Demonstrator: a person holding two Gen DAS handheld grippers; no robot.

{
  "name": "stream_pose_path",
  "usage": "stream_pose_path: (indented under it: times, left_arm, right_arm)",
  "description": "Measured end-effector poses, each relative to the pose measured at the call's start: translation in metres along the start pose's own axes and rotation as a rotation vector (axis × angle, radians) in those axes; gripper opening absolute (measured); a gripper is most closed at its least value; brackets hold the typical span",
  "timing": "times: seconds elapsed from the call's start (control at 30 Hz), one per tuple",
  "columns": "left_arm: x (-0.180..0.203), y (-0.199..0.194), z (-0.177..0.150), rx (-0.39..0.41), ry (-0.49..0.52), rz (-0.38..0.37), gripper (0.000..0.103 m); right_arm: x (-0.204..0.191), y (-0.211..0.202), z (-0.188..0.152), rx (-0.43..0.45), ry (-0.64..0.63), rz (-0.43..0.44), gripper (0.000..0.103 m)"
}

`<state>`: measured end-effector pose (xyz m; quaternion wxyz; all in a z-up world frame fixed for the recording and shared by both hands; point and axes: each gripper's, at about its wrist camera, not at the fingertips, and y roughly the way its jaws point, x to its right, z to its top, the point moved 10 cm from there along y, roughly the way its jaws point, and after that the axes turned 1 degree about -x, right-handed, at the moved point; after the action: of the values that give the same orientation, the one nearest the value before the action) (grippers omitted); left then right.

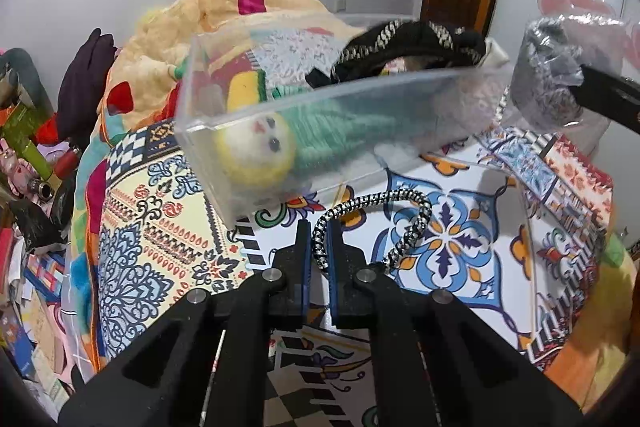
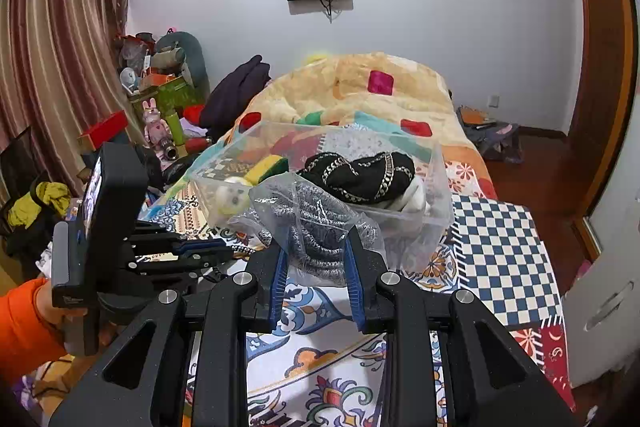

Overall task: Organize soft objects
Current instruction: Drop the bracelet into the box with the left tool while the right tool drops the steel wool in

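A clear plastic box stands on the patterned bed. It holds a yellow-faced doll with a green knit body and a black item with silver braid. My left gripper is shut on a black-and-white braided cord just in front of the box. My right gripper is shut on a clear bag of grey braided cord, held in front of the box; it shows at the right in the left wrist view.
A heaped yellow quilt lies behind the box. Dark clothes and cluttered boxes and toys stand at the left of the bed. A wooden door frame and bare floor are at the right.
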<state>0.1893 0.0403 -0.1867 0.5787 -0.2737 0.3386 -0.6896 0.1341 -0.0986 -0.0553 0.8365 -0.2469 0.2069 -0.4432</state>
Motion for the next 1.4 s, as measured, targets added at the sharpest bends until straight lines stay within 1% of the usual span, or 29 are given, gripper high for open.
stream_pose_path:
  times: [0.2,0.4,0.5,0.6,0.73,0.8,0.87,1.07,1.13,1.23,1.33,1.37,1.4]
  left_arm:
    - [0.000,-0.032,0.015,0.092,-0.036,-0.029,0.006]
    - [-0.004,-0.069,0.049,0.216,-0.059,-0.032,0.006]
    - [-0.010,-0.073,0.068,0.254,-0.069,-0.010,0.006]
    - [-0.016,-0.068,0.079,0.268,-0.089,-0.006,0.006]
    - [-0.024,-0.050,0.091,0.259,-0.104,0.018,0.006]
    - [-0.027,-0.039,0.093,0.247,-0.104,0.043,0.006]
    - [-0.029,-0.026,0.094,0.221,-0.103,0.053,0.006]
    - [-0.027,-0.005,0.087,0.163,-0.087,0.049,0.006]
    - [-0.026,-0.004,0.085,0.160,-0.088,0.037,0.006]
    - [-0.021,-0.006,0.081,0.152,-0.076,0.019,0.012]
    - [-0.018,-0.013,0.078,0.166,-0.069,0.018,0.017]
    - [-0.017,-0.015,0.078,0.171,-0.071,0.014,0.021]
    - [-0.016,-0.021,0.078,0.185,-0.079,0.006,0.027]
  right_arm:
    - [0.000,-0.005,0.011,0.026,-0.010,-0.008,0.024]
    - [-0.003,-0.006,0.035,0.072,-0.025,-0.024,0.024]
    - [-0.006,0.001,0.048,0.087,-0.026,-0.019,0.024]
    - [-0.008,0.012,0.056,0.089,-0.026,-0.022,0.024]
    - [-0.008,0.031,0.061,0.069,-0.011,-0.022,0.024]
    - [-0.008,0.042,0.059,0.045,-0.003,-0.021,0.024]
    - [-0.008,0.056,0.055,0.016,0.004,-0.023,0.024]
    - [-0.004,0.087,0.036,-0.083,0.026,-0.006,0.024]
    - [-0.004,0.093,0.028,-0.112,0.022,-0.006,0.025]
    - [-0.003,0.093,0.024,-0.125,0.022,0.000,0.025]
    - [-0.003,0.089,0.024,-0.137,0.028,0.011,0.027]
    - [-0.002,0.088,0.024,-0.139,0.029,0.015,0.028]
    - [-0.001,0.087,0.024,-0.139,0.030,0.018,0.033]
